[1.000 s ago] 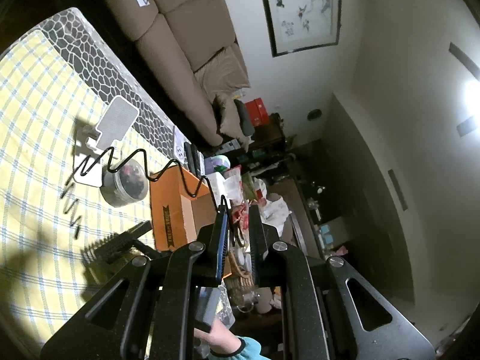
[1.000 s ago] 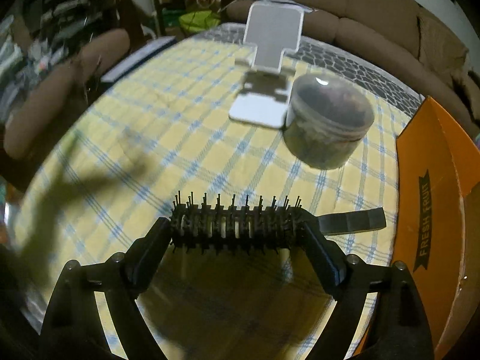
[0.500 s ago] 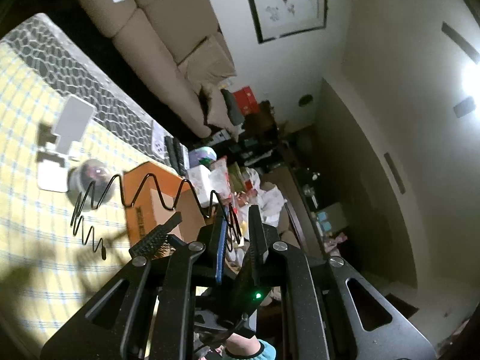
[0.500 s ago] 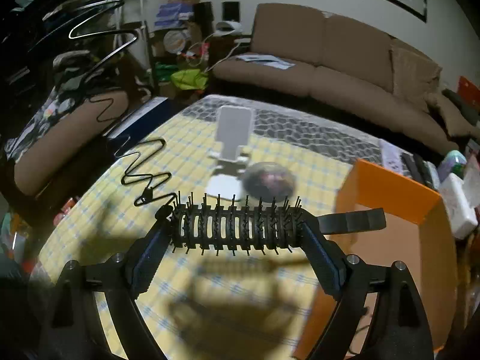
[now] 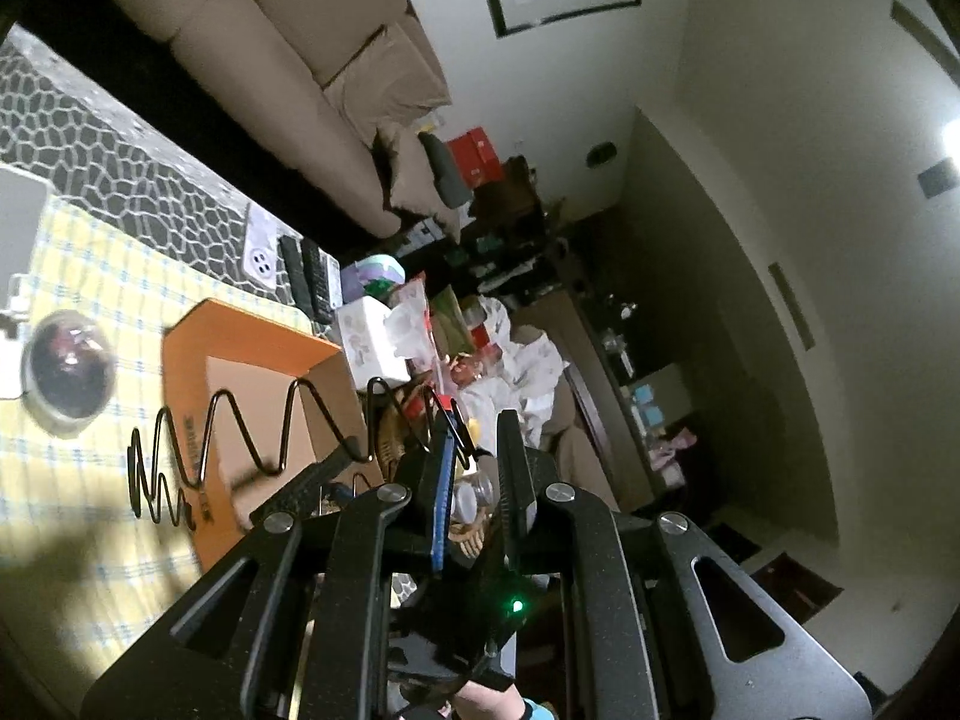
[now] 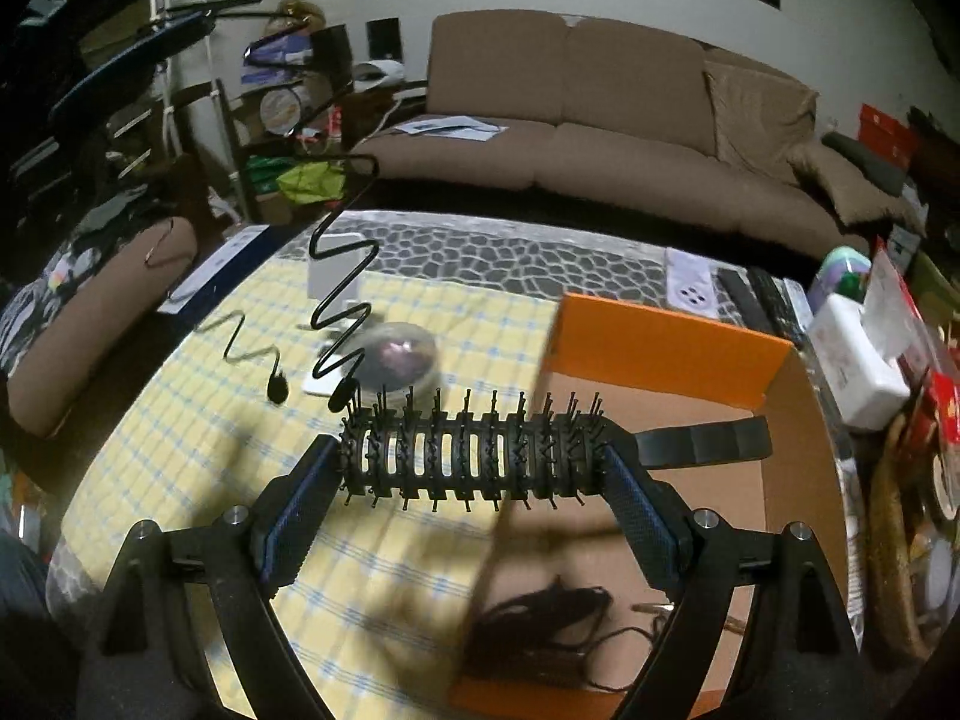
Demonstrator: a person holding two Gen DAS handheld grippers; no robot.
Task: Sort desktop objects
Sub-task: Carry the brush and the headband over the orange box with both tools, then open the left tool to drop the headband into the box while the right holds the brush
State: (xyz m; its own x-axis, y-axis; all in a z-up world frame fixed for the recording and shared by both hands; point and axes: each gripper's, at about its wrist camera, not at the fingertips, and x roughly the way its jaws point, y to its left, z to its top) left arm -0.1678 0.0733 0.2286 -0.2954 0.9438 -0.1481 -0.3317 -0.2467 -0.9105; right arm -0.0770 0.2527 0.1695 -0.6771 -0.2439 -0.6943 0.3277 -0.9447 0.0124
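Note:
My left gripper [image 5: 474, 438] is shut on a black zigzag cable [image 5: 252, 438] that hangs in the air over the orange cardboard box [image 5: 252, 336]. The cable [image 6: 342, 276] also dangles in the right wrist view, its plug end near the table. My right gripper [image 6: 474, 462] is shut on a black hairbrush [image 6: 480, 456], held across the jaws above the box's [image 6: 660, 348] left wall. A dark bundle of cords [image 6: 540, 624] lies inside the box.
A round clear lidded container [image 6: 399, 354] and a white phone stand [image 6: 333, 276] sit on the yellow checked tablecloth [image 6: 198, 438]. Remotes [image 6: 756, 294], a tissue box [image 6: 864, 360] and clutter lie right of the box. A brown sofa [image 6: 600, 120] stands behind.
Both grippers have risen and moved right toward the orange box. The cable has lifted off the table and now hangs free. The brush now sits over the box's edge.

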